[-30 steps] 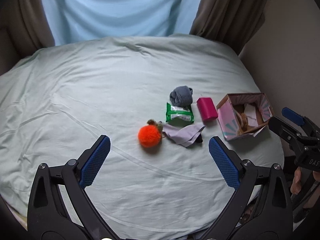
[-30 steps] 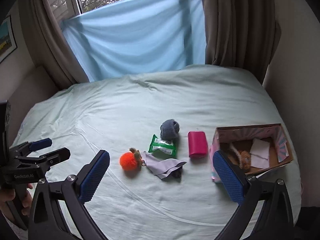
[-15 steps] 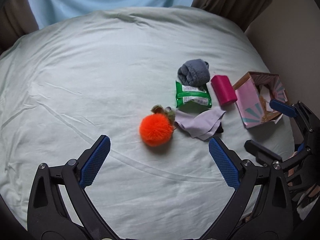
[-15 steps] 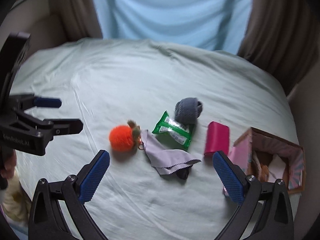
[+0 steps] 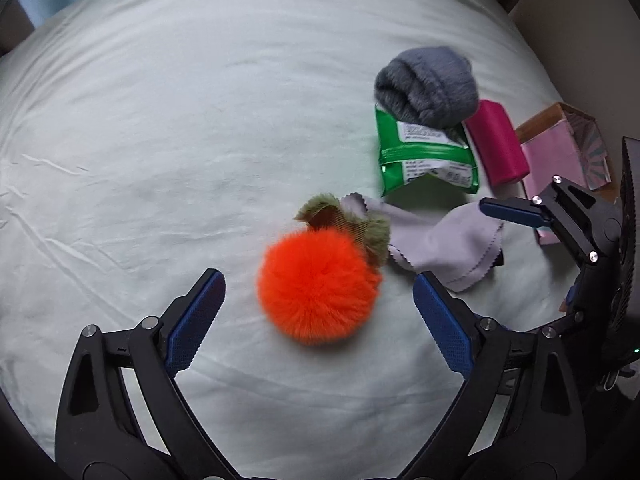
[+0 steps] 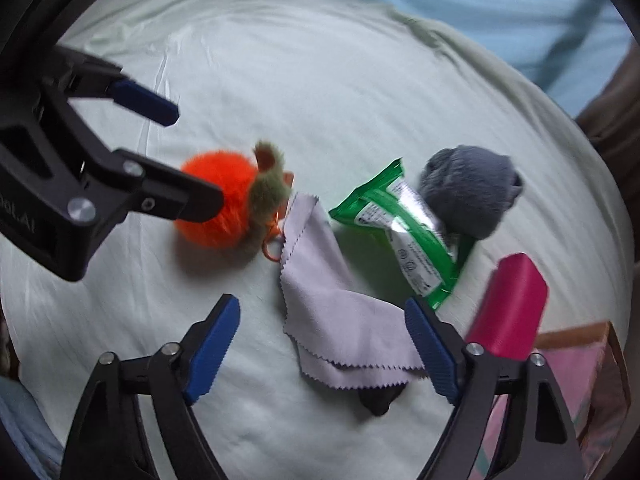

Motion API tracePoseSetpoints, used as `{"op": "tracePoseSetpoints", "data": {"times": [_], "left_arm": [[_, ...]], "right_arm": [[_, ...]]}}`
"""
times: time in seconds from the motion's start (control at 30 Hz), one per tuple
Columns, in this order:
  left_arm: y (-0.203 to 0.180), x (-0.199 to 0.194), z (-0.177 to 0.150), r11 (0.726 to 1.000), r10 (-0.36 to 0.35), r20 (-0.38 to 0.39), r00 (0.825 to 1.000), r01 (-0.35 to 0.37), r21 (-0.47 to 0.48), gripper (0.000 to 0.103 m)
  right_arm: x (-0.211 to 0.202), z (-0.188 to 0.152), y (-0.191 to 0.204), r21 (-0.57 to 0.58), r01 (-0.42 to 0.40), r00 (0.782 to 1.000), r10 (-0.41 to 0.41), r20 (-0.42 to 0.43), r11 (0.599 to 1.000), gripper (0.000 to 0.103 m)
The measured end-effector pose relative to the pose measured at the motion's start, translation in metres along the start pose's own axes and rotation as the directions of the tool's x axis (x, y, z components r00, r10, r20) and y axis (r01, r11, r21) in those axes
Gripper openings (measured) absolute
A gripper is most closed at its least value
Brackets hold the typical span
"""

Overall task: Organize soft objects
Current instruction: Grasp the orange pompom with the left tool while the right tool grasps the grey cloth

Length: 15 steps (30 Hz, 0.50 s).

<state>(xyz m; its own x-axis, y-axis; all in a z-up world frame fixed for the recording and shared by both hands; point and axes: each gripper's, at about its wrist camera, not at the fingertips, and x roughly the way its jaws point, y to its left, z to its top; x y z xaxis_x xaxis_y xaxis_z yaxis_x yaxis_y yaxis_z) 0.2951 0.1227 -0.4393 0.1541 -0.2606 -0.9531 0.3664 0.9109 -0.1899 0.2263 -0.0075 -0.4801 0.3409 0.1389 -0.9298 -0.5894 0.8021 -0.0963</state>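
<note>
Clearly the sorting has barely begun: every loose soft item lies on the pale green bedsheet, and none is in a grip yet. The left gripper hangs just over the orange pompom, its jaws spread wide to either side of the fluff without pressing on it, so nothing is held there. The right gripper is poised over the lilac cloth; its jaws have just been closing, yet they stand apart with the cloth between them and not pinched. Beyond the cloth, toward the far edge of the bed, a green wipes packet lies with a rolled grey sock resting on its far end, and a magenta pouch sits just beside both. Near the right edge of the bed stands the pink cardboard box, which I take to be where the things should go; its inside is mostly hidden here, so I cannot tell what it already contains. A small dark object peeks from under the cloth's near corner, too hidden to identify. By my reckoning five items remain to be gathered, with the pompom and the cloth likely first.
</note>
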Motion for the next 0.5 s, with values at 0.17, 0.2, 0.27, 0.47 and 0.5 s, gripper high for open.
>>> {"op": "tracePoseSetpoints", "data": {"times": [0.17,0.2,0.27,0.47,0.5], "left_arm": [[0.0,0.028,0.003,1.0,0.002,-0.042,0.999,-0.002,0.012,0.089],[-0.001,0.033,0.003,1.0,0.001,-0.05,0.999,0.0,0.018,0.087],[-0.003,0.04,0.005,1.0,0.007,-0.059,0.998,-0.005,0.028,0.084],[-0.002,0.059,0.006,1.0,-0.002,-0.105,0.994,0.002,0.002,0.055],[-0.002,0.059,0.007,1.0,0.001,-0.099,0.995,-0.001,0.001,0.049]], "right_arm": [[0.029,0.002,0.003,-0.143,-0.05,0.998,0.043,-0.05,0.988,0.064],[0.033,0.002,0.002,-0.163,-0.057,0.997,0.048,-0.061,0.985,0.061],[0.039,0.003,0.001,-0.188,-0.072,0.995,0.058,-0.077,0.98,0.057],[0.043,0.005,-0.003,-0.188,-0.127,0.989,0.109,-0.101,0.974,0.04],[0.043,0.005,-0.003,-0.187,-0.128,0.989,0.111,-0.103,0.974,0.033]]}}
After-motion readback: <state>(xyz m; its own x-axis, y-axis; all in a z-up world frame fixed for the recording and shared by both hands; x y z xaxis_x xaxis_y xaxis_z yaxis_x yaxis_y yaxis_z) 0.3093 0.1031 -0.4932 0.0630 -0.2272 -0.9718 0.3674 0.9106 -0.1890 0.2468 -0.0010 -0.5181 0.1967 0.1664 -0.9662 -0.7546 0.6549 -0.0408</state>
